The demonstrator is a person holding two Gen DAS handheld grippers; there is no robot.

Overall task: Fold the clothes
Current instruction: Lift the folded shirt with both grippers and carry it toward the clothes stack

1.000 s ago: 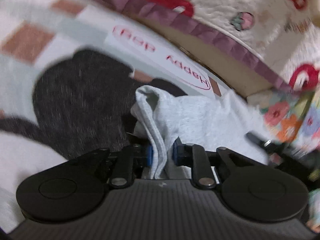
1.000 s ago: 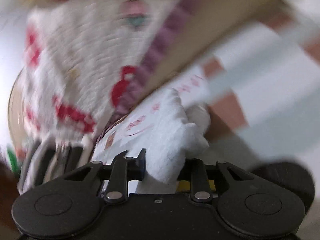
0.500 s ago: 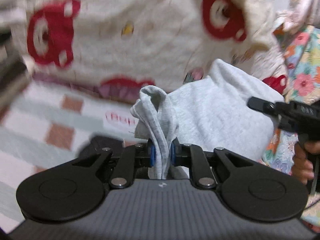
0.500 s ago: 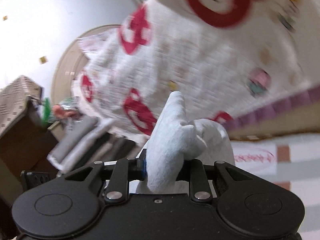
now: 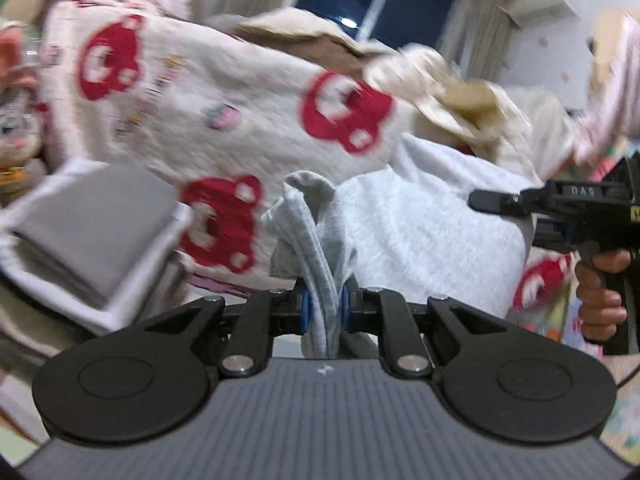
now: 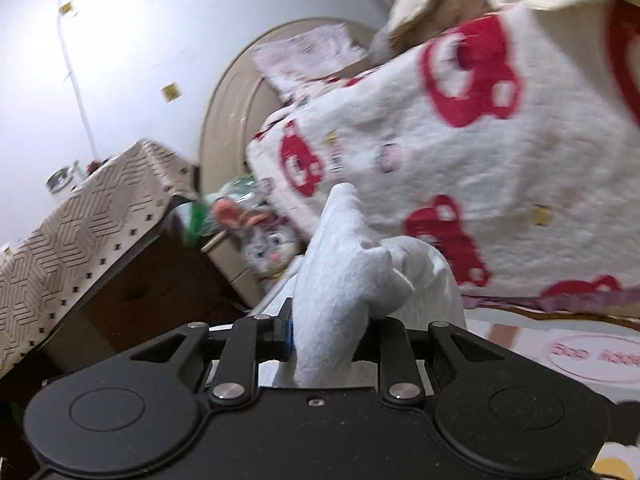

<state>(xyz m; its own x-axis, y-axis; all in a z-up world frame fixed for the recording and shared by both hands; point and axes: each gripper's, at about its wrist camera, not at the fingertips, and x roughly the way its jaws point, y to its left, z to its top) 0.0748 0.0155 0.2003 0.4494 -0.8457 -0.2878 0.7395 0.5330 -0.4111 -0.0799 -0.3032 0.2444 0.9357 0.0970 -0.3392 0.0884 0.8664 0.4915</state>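
L gripper (image 5: 323, 312) is clamped on a bunched edge of the grey garment (image 5: 320, 236); blue pads press the fabric from both sides, w/ a puckered fold sticking up above the jaws and the rest of the cloth stretching away to the right as a wide pale sheet toward the R gripper (image 5: 486, 201). In the left wrist view that R gripper comes in from the right edge, black, fingers pointing left at the cloth's far edge, w/ the person's hand (image 5: 600, 296) wrapped round its handle below. From its own cam the R gripper (image 6: 328, 332) is closed on a thick wad of the same garment (image 6: 340, 280), which looks whiter here; the wad bulges up and over the jaws, hiding the right pad. The garment hangs held up betw. the two grippers, off the bed, w/ its lower part out of sight behind the gripper bodies. Behind it a cream quilt w/ red bear prints (image 5: 224, 92) fills most of the bkgd. A folded grey-and-white stack (image 5: 92, 236) sits at left in the left wrist view. The right wrist view shows a stuffed rabbit toy (image 6: 264, 244) and a table w/ patterned cloth (image 6: 80, 232) at left. A dark window (image 5: 380, 0) is up top. Both views are motion-blurred.
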